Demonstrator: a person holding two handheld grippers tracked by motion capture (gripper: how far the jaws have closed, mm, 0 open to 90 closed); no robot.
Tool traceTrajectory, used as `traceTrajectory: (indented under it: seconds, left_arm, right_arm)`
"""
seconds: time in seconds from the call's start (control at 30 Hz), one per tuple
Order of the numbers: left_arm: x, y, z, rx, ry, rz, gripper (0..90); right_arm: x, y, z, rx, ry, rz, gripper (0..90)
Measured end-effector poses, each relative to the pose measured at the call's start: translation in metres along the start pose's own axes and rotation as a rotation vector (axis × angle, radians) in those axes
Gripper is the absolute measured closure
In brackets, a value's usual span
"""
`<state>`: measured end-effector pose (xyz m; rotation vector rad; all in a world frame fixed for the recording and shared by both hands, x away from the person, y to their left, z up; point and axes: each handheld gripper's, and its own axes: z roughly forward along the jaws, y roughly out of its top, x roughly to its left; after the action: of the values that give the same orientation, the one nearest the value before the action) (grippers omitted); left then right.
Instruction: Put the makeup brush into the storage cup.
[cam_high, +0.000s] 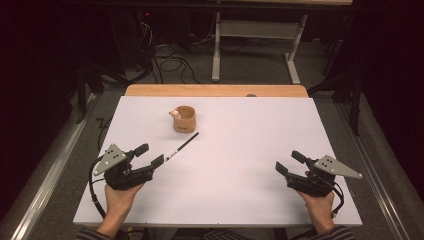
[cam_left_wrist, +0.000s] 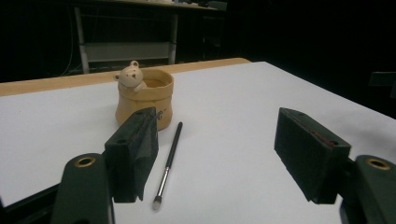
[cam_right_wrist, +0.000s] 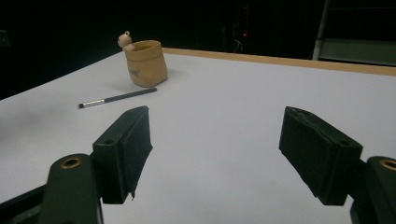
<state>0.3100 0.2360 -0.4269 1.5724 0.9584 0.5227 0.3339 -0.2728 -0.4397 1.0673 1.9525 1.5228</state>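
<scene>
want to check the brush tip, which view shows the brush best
The left gripper view: the brush lies close, bristles nearest. The high view shows it small beside the cup; the right gripper view shows it far off.

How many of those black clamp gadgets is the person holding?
2. The left hand-held gripper hovers over the white table, near the brush below the bear cup. The right hand-held gripper sits over the table's near right side. Both have jaws apart.

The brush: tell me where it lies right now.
In the high view the brush lies flat on the white table, left of centre, between the bear pot and the open left claw, touching neither.
</scene>
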Motion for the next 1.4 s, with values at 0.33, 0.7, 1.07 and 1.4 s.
traceTrajectory:
  seconds: [0.33, 0.7, 1.07, 1.4]
  left_arm:
    - [0.001, 0.004, 0.0, -0.006, 0.003, -0.001, 30.5]
    - [-0.001, 0.014, 0.005, -0.03, -0.005, 0.034, 31.9]
    - [0.003, 0.016, 0.014, -0.033, -0.008, 0.027, 33.1]
    - [0.008, 0.019, 0.02, -0.023, -0.008, 0.01, 32.3]
  right_arm:
    - [0.0, 0.0, 0.0, 0.0, 0.002, 0.002, 26.1]
    - [-0.001, 0.0, 0.001, 0.005, 0.014, 0.008, 25.9]
    - [0.0, 0.0, 0.001, 0.004, 0.017, 0.005, 26.0]
    - [0.0, 0.0, 0.001, 0.001, 0.015, -0.003, 26.8]
